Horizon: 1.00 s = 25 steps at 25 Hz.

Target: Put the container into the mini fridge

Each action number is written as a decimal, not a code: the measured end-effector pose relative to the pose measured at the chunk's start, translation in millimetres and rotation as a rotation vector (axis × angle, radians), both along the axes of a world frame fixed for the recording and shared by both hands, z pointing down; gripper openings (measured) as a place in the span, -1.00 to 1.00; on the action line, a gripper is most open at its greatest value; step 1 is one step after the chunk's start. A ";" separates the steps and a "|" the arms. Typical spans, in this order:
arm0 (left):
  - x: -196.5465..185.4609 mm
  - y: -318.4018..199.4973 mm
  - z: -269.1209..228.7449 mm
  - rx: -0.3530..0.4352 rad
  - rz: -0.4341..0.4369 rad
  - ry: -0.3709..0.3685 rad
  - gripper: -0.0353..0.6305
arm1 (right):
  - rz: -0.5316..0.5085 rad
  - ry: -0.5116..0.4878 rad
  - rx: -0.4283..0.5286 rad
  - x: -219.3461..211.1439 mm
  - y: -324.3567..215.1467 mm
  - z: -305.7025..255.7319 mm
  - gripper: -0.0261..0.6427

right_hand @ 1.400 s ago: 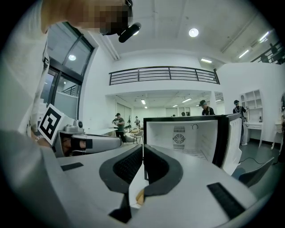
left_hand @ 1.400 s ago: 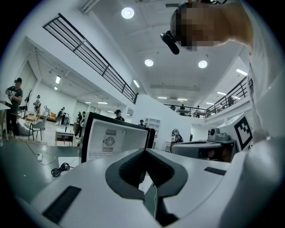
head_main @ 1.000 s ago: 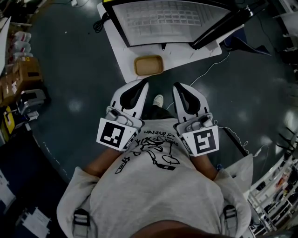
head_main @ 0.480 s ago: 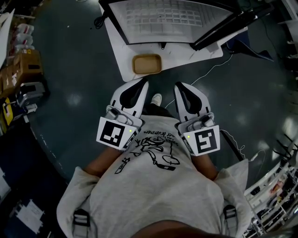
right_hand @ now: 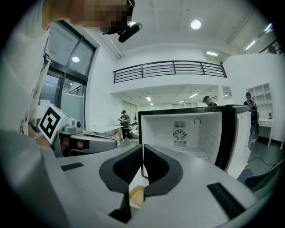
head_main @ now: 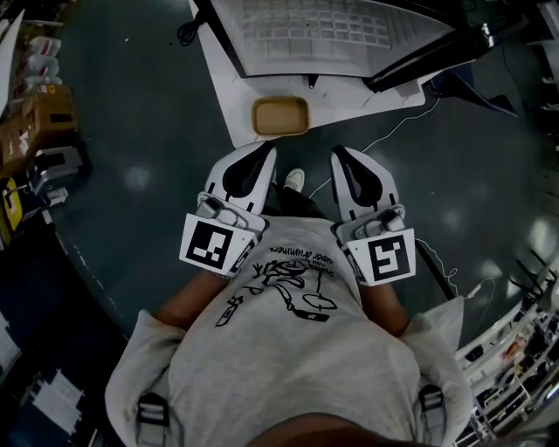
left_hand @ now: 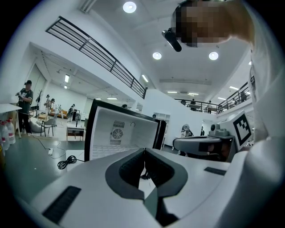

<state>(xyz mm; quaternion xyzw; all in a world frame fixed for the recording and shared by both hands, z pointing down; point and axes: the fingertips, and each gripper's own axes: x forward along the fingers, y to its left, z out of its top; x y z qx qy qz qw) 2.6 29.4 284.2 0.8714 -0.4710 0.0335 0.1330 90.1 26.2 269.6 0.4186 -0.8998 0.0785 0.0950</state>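
Observation:
A shallow tan container lies on a white floor board in front of the open mini fridge, whose door swings out to the right. My left gripper and right gripper are held side by side at chest height, both shut and empty, short of the container and above it. In the left gripper view the shut jaws point at the white fridge interior. The right gripper faces the fridge too, and the container shows below its jaws.
A black cord coils left of the fridge and a white cable runs across the dark floor. Boxes and gear line the left side, and a wire rack stands at lower right. Several people stand far off.
Both grippers have edged slightly forward and down towards the container. Their jaws stay shut and empty.

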 end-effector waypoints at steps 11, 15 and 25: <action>-22.3 -23.1 22.7 -0.034 -0.002 -0.014 -0.85 | 0.013 0.028 -0.015 -12.9 -22.5 22.1 -0.83; -26.2 -33.0 35.4 -0.045 0.004 -0.025 -0.84 | 0.015 0.033 -0.039 -14.1 -29.1 35.5 -0.83; -29.6 -41.4 69.0 -0.072 0.022 -0.033 -0.84 | 0.014 0.056 -0.070 -16.7 -34.2 68.7 -0.83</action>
